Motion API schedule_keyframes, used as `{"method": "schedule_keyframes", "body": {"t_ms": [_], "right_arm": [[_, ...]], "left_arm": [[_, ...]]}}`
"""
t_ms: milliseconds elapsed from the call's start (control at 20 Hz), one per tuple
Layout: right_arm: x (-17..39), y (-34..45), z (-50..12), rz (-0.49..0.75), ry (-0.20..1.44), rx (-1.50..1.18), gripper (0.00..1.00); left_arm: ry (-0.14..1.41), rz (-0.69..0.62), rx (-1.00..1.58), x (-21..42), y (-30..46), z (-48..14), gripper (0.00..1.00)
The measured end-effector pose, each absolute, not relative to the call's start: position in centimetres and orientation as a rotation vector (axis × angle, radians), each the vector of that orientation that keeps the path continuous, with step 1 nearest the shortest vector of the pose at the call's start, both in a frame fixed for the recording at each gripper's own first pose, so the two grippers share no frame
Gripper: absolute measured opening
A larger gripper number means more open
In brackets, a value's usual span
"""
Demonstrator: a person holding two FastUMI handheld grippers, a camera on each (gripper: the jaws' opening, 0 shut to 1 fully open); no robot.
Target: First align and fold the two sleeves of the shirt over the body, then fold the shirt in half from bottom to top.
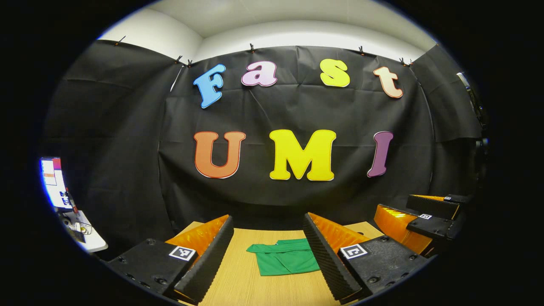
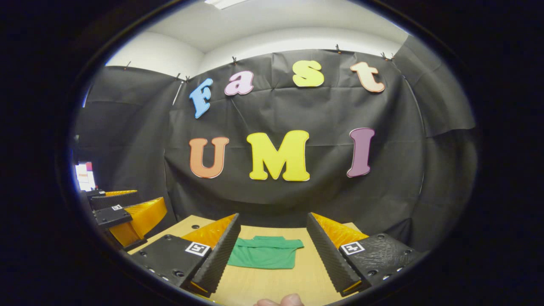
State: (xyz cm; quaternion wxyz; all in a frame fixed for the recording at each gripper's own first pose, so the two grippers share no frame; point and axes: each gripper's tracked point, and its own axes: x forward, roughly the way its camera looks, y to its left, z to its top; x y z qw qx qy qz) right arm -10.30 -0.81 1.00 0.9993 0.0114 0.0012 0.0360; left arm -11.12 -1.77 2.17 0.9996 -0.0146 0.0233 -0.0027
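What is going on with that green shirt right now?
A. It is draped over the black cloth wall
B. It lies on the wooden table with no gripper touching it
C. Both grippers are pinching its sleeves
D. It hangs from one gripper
B: the green shirt lies in a compact shape on the wooden table, and the right gripper and left gripper stand open, apart from it.

The shirt is soft, matt cloth. The table looks like pale wood with fine grain, perhaps laminate. The gripper pads are ribbed and matt, likely rubber.
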Motion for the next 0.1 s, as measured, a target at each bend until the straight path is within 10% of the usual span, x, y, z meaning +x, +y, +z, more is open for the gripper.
{"method": "schedule_keyframes", "body": {"t_ms": [100], "right_arm": [[-10.13,-0.81,1.08,0.075,0.001,0.018,0.95]], "left_arm": [[0.043,-0.010,-0.030,-10.93,-1.90,2.12,1.00]]}}
